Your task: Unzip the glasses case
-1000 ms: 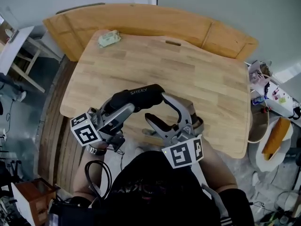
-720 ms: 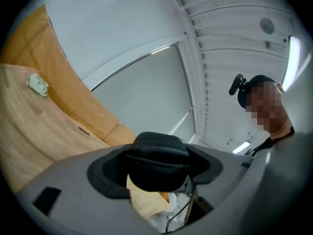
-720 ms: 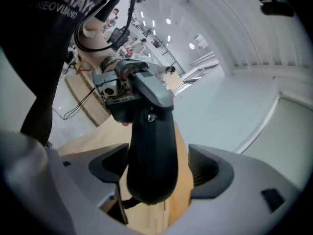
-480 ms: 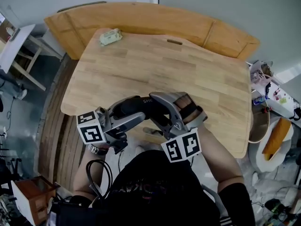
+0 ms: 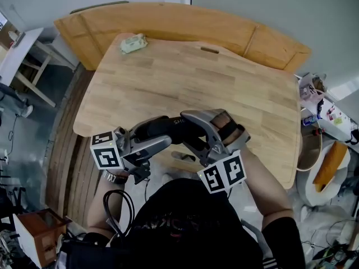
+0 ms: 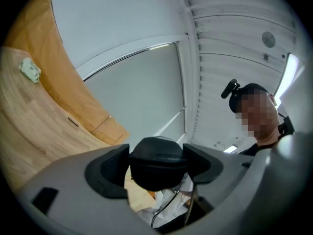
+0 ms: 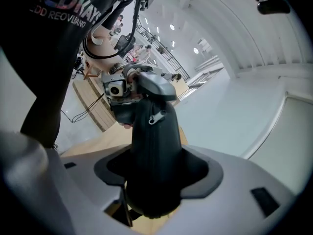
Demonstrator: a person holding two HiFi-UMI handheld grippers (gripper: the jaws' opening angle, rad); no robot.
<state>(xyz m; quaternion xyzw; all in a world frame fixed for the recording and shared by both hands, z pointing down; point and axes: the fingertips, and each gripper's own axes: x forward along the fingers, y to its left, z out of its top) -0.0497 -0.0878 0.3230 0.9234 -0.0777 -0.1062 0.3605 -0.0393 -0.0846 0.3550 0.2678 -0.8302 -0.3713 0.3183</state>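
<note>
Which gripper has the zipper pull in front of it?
The right gripper: its jaws, which have just been closing with the glasses case between them, face the silver zipper pull. The left gripper's view shows only a rounded end.

glasses case (image 5: 161,129): white lettering, only "SH" legible
shirt (image 7: 49,28): coloured print, roughly "DD REOVLIANO", cut off at the picture's edge

The glasses case (image 7: 151,146) is black and oblong, with a rounded shell and a zipper seam along its edge. The two halves sit closed together, and the small metal zipper pull (image 7: 155,117) lies on the seam. The case is in the air, one end clamped in the left gripper (image 6: 157,166), the other between the jaws of the right gripper (image 7: 156,176), which have just been closing on it
</note>
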